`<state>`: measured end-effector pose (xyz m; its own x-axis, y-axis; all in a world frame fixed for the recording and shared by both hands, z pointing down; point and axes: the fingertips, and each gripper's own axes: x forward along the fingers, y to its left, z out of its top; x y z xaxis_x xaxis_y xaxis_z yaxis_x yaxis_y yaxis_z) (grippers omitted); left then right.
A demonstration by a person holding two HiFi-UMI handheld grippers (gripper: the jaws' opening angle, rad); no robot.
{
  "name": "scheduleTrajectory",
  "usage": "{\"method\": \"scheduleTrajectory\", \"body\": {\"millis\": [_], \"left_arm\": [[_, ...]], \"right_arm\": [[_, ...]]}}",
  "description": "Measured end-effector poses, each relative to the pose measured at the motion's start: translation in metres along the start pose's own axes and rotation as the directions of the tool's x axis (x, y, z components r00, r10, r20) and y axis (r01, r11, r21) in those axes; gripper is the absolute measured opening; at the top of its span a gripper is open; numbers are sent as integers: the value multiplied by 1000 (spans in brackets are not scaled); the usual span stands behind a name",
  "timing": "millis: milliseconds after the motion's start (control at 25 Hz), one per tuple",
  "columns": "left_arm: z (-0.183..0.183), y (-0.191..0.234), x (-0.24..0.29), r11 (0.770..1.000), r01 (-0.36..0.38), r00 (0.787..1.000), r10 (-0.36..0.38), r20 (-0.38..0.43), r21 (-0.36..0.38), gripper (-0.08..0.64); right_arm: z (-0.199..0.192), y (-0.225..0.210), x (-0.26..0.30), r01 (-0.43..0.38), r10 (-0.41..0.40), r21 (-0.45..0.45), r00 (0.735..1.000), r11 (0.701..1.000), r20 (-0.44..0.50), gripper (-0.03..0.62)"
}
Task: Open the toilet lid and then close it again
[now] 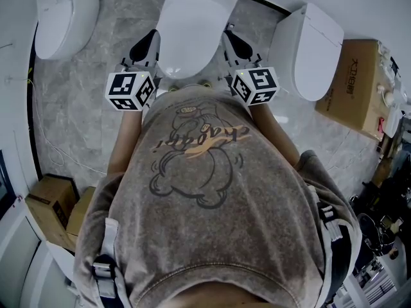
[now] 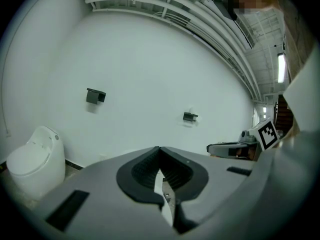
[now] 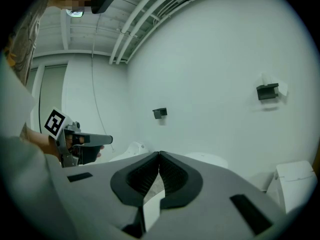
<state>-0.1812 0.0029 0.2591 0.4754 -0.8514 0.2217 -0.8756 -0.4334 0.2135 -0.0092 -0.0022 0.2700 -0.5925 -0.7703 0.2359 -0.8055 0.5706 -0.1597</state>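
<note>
Closed toilet lid between both claws
Pressed together and empty, the left claw and right claw sit either side of its front. Its long axis runs straight ahead, neither claw nearer.

Glossy white toilet lid, polished grey marble-look floor, matt brown cardboard box, soft grey cloth shirt

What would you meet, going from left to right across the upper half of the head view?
Left toilet, left claw, middle toilet, right claw, right toilet, cardboard box.
</note>
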Motion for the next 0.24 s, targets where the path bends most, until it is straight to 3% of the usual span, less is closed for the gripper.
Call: {"method": "scheduleTrajectory", "body": {"millis": [240], "left_arm": [[0, -4, 4, 1000, 3, 1000, -3, -2, 0, 9]], "right_arm": [[1, -3, 2, -5, 5, -6, 1000, 1000, 1, 28]]}}
